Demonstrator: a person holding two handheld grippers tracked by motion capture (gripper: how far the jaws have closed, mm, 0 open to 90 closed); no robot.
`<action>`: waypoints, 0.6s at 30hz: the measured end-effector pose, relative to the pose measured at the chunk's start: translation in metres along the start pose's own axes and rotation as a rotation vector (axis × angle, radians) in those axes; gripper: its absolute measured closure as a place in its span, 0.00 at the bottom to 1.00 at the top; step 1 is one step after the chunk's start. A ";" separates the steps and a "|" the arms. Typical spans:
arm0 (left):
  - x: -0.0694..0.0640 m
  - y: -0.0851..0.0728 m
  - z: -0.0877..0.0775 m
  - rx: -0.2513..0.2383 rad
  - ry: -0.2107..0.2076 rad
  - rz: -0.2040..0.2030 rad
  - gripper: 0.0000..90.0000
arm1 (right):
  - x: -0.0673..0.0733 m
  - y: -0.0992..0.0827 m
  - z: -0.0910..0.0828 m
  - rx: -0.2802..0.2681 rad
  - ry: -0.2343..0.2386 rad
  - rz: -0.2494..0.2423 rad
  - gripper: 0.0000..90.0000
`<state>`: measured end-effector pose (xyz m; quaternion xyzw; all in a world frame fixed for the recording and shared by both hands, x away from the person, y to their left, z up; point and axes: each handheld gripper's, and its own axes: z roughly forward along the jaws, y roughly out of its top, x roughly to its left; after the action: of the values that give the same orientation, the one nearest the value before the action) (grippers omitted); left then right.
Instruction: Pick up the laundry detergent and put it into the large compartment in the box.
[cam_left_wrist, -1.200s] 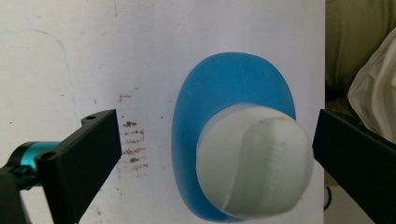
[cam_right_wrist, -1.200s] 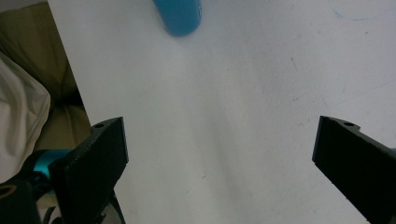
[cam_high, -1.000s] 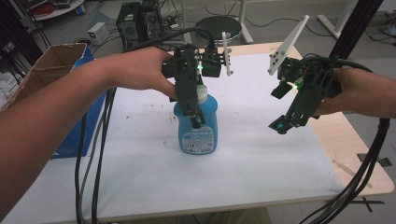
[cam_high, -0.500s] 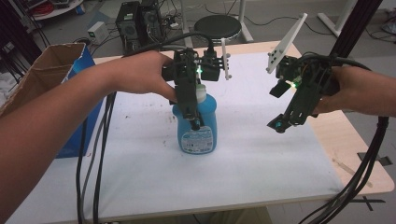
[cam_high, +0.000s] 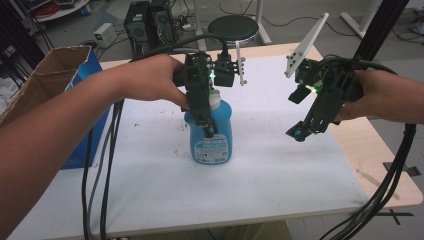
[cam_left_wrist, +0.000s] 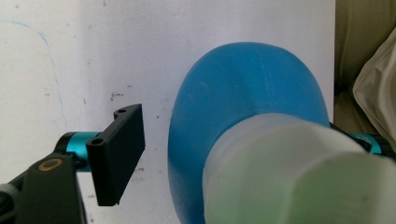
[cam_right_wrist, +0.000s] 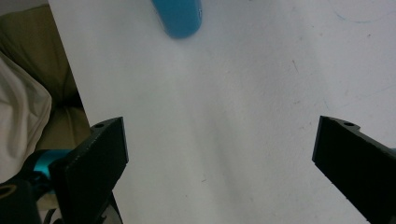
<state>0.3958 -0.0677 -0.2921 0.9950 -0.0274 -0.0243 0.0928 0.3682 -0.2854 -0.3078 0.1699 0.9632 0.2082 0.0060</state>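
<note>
A blue detergent bottle (cam_high: 212, 137) with a white cap (cam_high: 214, 99) stands upright at the middle of the white-covered table (cam_high: 150, 175). My left gripper (cam_high: 209, 125) reaches down over it from above. In the left gripper view the cap (cam_left_wrist: 289, 168) sits between the jaws, which have just been closing. The left finger (cam_left_wrist: 116, 154) still stands apart from the bottle (cam_left_wrist: 247, 88), and the cap hides the other. My right gripper (cam_high: 299, 114) hangs open in the air to the right, nothing between its fingers (cam_right_wrist: 100, 158). The bottle's base (cam_right_wrist: 180, 16) shows at that view's top.
A cardboard box (cam_high: 45, 85) and a blue bin (cam_high: 87, 125) stand off the table's left edge. Black cables (cam_high: 100, 175) hang over the left front. Behind the table are a round stool (cam_high: 232, 25) and a computer tower (cam_high: 150, 20). Bare wood (cam_high: 372, 150) shows at the right edge.
The left gripper's jaws have narrowed around the bottle's cap. Both hands and the bottle have stayed where they were.
</note>
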 end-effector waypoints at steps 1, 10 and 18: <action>0.000 0.000 0.000 -0.001 0.001 0.002 0.22 | 0.000 0.000 0.000 0.000 -0.001 0.002 0.03; -0.001 0.001 0.000 0.002 -0.007 0.008 0.28 | 0.000 0.000 0.000 0.001 0.001 0.003 0.03; -0.002 0.000 -0.003 -0.010 -0.017 0.020 0.38 | 0.000 0.001 0.001 0.002 0.005 0.001 0.03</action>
<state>0.3940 -0.0669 -0.2894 0.9940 -0.0379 -0.0320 0.0978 0.3682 -0.2844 -0.3080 0.1699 0.9633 0.2078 0.0033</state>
